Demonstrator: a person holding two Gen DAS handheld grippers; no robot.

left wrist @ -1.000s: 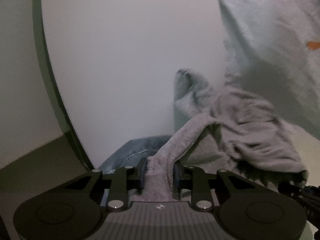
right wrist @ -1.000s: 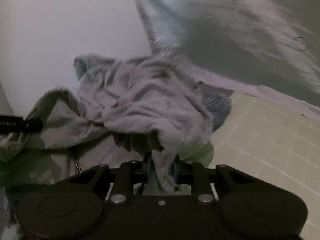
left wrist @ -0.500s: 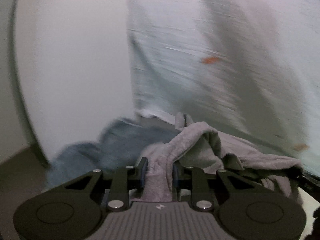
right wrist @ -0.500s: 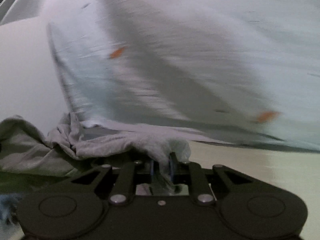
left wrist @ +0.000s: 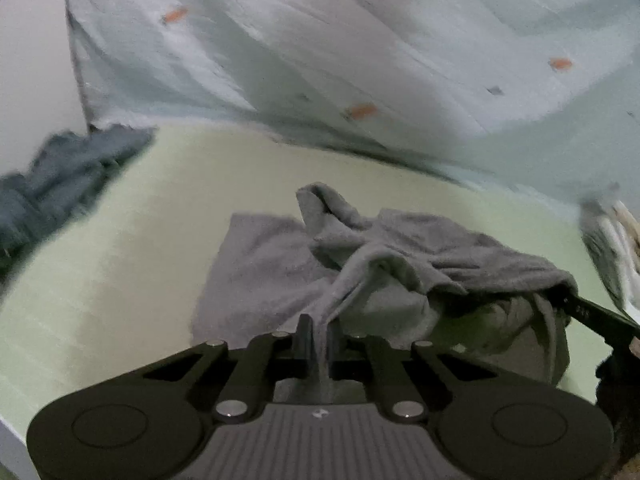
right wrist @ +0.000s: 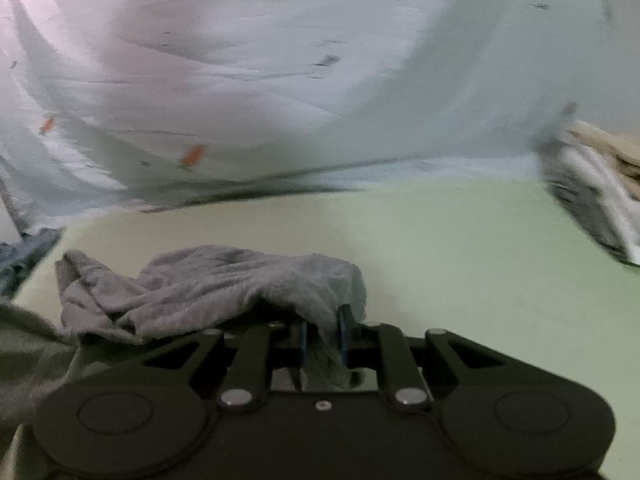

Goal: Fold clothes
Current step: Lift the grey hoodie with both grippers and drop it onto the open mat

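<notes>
Pinching a thin ridge of the grey garment [left wrist: 400, 256], the left tool [left wrist: 318, 334] angles downward over the pale green worktop [left wrist: 160, 240]; its jaws are closing, with cloth between them. Left wrist view: garment lies crumpled on the worktop, one flat panel spread to the left of the tool, bunched folds rising to the right. The right tool's finger shows as a dark bar at the garment's right edge. A blue denim piece [left wrist: 64, 176] lies at far left, well apart. A pale sheet with orange marks [left wrist: 360, 40] hangs behind. Folded stack [left wrist: 612, 240], far right.

Right wrist view: right tool [right wrist: 322, 338], tilted downward, jaws pressed on a fold of the same grey garment [right wrist: 208, 280], which drapes leftward from its fingers. Worktop [right wrist: 480, 260] bare to the right. Folded stack [right wrist: 596, 184] at right edge; denim piece [right wrist: 24, 252] at left edge.
</notes>
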